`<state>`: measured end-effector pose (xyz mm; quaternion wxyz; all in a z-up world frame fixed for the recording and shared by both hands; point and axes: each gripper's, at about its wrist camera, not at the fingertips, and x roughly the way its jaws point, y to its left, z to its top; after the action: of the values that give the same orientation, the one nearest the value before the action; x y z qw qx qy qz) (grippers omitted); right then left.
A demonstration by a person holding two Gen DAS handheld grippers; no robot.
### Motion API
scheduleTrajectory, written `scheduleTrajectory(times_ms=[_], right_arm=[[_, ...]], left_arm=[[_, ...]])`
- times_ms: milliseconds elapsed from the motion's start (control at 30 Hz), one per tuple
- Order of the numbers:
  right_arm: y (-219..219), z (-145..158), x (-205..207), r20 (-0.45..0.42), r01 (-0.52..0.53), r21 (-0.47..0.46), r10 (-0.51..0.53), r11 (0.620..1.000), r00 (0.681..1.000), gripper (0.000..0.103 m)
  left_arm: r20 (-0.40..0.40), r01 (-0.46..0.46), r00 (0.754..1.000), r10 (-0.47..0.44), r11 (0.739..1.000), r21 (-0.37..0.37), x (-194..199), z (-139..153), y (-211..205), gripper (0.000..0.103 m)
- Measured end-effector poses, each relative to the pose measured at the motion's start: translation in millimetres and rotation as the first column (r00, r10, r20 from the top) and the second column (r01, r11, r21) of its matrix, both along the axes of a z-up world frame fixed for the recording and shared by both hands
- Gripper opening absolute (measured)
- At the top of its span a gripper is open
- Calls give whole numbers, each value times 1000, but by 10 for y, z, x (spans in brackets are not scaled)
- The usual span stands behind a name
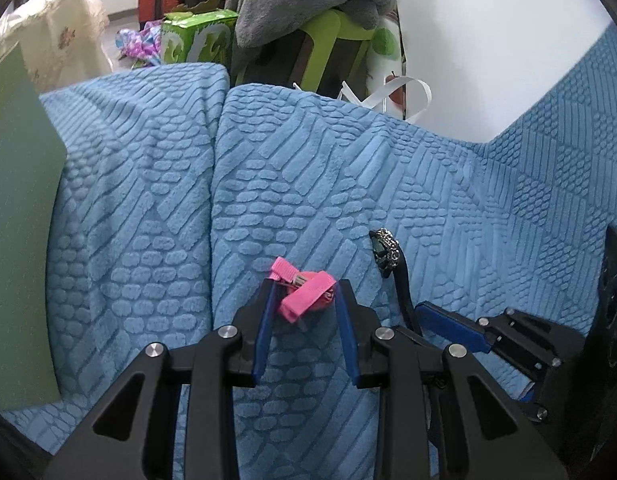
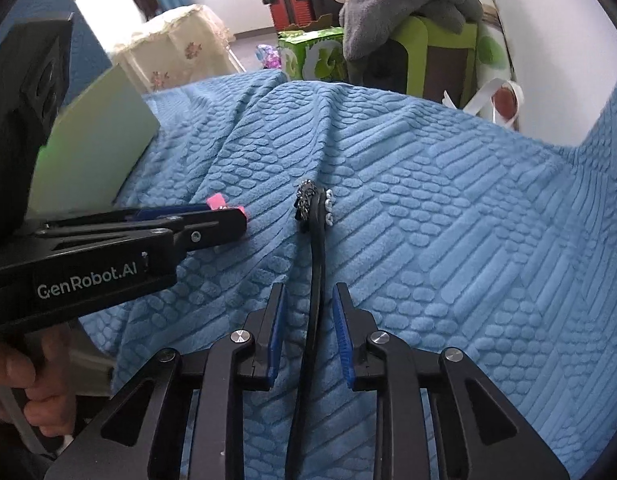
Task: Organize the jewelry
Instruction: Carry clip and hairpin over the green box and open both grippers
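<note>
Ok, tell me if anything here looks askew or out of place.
The two pink hair clips lie crossed over each other between the left gripper fingers instead of side by side. The black headband stands on edge on the rumpled blue blanket. Nothing looks damaged.

Soft, even daylight fills both wrist views, bright on the white wall (image 1: 488,40). The blue blanket (image 1: 348,184) shows sharp texture and faint shadows. Fisheye bending curves the edges, black vignette in corners; background clutter slightly soft.
</note>
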<state>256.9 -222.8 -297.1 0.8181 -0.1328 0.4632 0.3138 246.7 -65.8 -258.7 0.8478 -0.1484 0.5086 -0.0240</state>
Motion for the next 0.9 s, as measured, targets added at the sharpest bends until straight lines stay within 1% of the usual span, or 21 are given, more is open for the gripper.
scheduleTrajectory(times_ms=[67,167,200,267,433,633,800,900], right_arm=[[29,2,22,-2,17,-18,-17,1000,1000,18],[0,5,98,-24,69,-23,-70,997,997,6],[-16,7,110,-34,78,-17,-79,997,996,5],[-31,12,129,-48,90,-10,-91,996,995,5],[-85,102,87,-34,131,4,-131,991,991,5],[-187,246,9,-50,201,42,-199,979,979,5],[-202,323,-69,-74,230,54,-226,972,971,5],[-228,419,-109,-70,252,59,-248,966,966,5]], left_arm=[[-1,4,1000,-4,1000,3,24,-1,-2,27],[-3,11,1000,-11,1000,-8,26,-2,37,24],[-3,14,1000,-14,1000,-13,18,-1,51,24],[-2,20,1000,-20,1000,-17,-19,8,73,24],[6,57,998,-57,998,-34,-107,76,105,24],[25,69,997,-67,995,-71,-268,251,149,24],[33,97,995,-95,993,-61,-374,408,157,24],[49,116,992,-114,991,-60,-424,547,195,24]])
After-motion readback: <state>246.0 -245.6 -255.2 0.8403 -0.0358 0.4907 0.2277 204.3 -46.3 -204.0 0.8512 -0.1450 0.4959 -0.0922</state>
